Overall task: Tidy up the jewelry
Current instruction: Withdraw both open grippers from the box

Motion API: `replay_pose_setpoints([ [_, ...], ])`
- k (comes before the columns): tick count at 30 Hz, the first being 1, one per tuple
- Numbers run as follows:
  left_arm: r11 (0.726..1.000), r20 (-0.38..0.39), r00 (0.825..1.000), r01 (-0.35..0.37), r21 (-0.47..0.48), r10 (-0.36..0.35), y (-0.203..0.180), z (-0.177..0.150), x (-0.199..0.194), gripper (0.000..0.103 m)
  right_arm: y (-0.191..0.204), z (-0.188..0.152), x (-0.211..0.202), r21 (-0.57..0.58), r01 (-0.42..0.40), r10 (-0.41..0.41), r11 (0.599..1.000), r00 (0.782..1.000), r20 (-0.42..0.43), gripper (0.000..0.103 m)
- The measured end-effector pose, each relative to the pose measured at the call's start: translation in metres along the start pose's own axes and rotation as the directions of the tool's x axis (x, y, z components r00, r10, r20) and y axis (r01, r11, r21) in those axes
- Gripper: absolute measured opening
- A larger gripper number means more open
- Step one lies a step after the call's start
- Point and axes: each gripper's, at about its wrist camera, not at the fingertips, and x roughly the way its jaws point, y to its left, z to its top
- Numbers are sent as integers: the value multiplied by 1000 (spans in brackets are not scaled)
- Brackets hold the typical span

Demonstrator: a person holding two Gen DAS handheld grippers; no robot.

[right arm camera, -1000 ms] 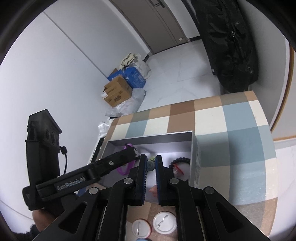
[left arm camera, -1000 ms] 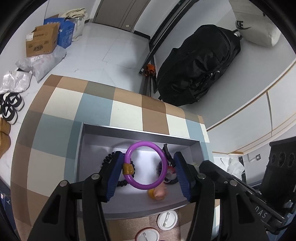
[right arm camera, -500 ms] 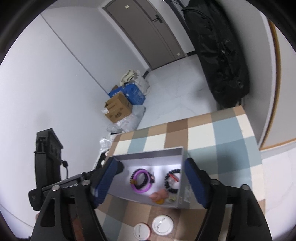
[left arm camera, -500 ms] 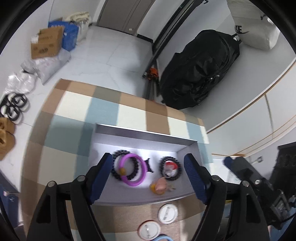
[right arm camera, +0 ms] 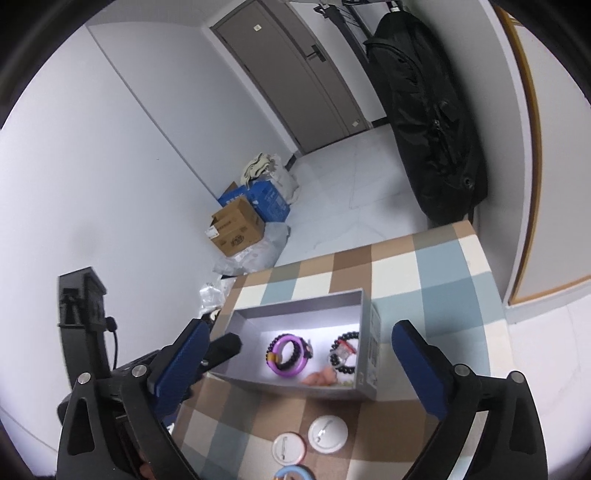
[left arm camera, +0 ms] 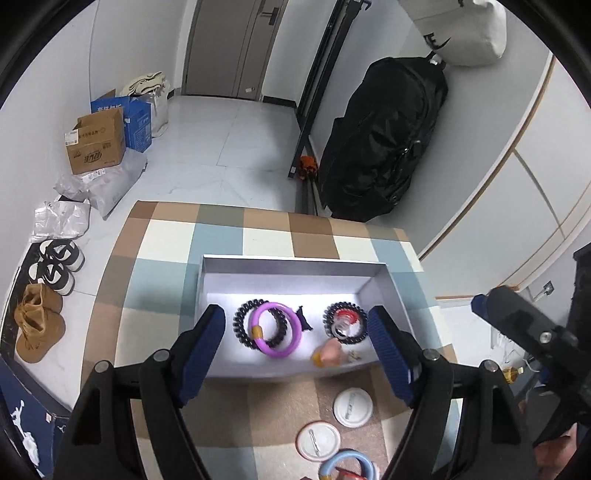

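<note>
Checked tabletop point(left arm camera: 229, 236) in beige, blue, brown squares. Pale tiled floor point(left arm camera: 236, 144), plain white walls point(right arm camera: 110, 155). Grey-brown door point(left arm camera: 229, 48) at far end, closed. Big black bag point(left arm camera: 384, 140) leaning on the right wall, white sack point(left arm camera: 461, 29) above it. Cardboard box point(left arm camera: 96, 147) and blue box point(left arm camera: 136, 118) by the left wall, plastic bags point(left arm camera: 110, 184) beside them. Sneakers point(left arm camera: 55, 266) and tan boots point(left arm camera: 37, 325) on the floor at left. Even indoor light.
</note>
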Motion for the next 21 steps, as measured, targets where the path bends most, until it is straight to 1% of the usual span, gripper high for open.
replay_pose_setpoints([
  [3, 1000, 1, 1000, -13, 10, 13, 0, -9, -5, 77, -1, -8, -6, -10, 13, -13, 1000, 1000, 3, 102],
  [5, 1000, -3, 1000, -22, 12, 22, 2, -16, -8, 84, -1, -13, -10, -13, 12, -12, 1000, 1000, 2, 103],
  [8, 999, 17, 999, -29, 19, 29, 5, -23, -15, 86, 0, -21, -15, -28, 12, -12, 1000, 1000, -3, 103],
  [10, 999, 12, 999, -35, 20, 35, 9, -28, -15, 86, 3, -26, -16, -47, 19, -20, 999, 1000, -7, 103],
  [13, 999, -16, 999, -42, 10, 42, 16, -34, -12, 86, 6, -32, -17, -82, 36, -37, 996, 999, -17, 103],
  [16, 1000, -43, 999, -28, 2, 28, 20, -38, -8, 86, 6, -36, -16, -90, 46, -48, 995, 998, -27, 103],
  [18, 1000, -62, 998, -24, 14, 24, 20, -42, -5, 86, 5, -38, -16, -91, 59, -62, 994, 998, -34, 103],
  [20, 1000, -100, 995, -19, 20, 21, 19, -47, -1, 86, 3, -40, -16, -87, 73, -78, 994, 996, -45, 103],
  [21, 1000, -122, 992, -4, 17, 7, 19, -50, 1, 86, 1, -41, -16, -84, 78, -83, 993, 995, -50, 103],
])
